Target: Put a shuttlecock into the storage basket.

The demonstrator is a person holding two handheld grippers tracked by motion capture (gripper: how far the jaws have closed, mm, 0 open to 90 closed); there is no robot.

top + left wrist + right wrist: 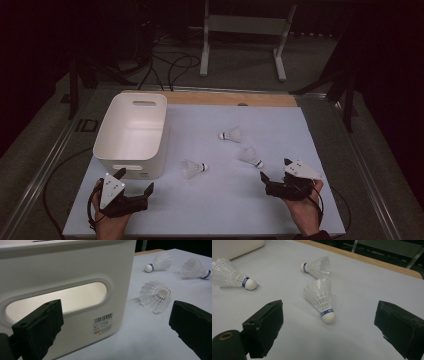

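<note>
Right now I read this as the start of gathering: three white feathered shuttlecocks lie loose on the pale blue table sheet (220, 200), none picked up yet, and the white plastic bin with handle slots (131, 132) stands by the sheet's left edge, looking empty. My right gripper (275, 170) rests near the front right corner, jaws spread wide and holding nothing, aimed at the nearest shuttlecock (320, 298), which lies on its side with its cork towards me. My left gripper (135, 181) sits at the front left, jaws also apart and empty, facing the bin wall, with another shuttlecock (155, 296) just past it. Next I'd move the right jaws forward around the cork end and close gently, since the skirt looks crushable. The cork bands carry blue print too small to read; the bin's barcode sticker (103, 323) is likewise illegible
</note>
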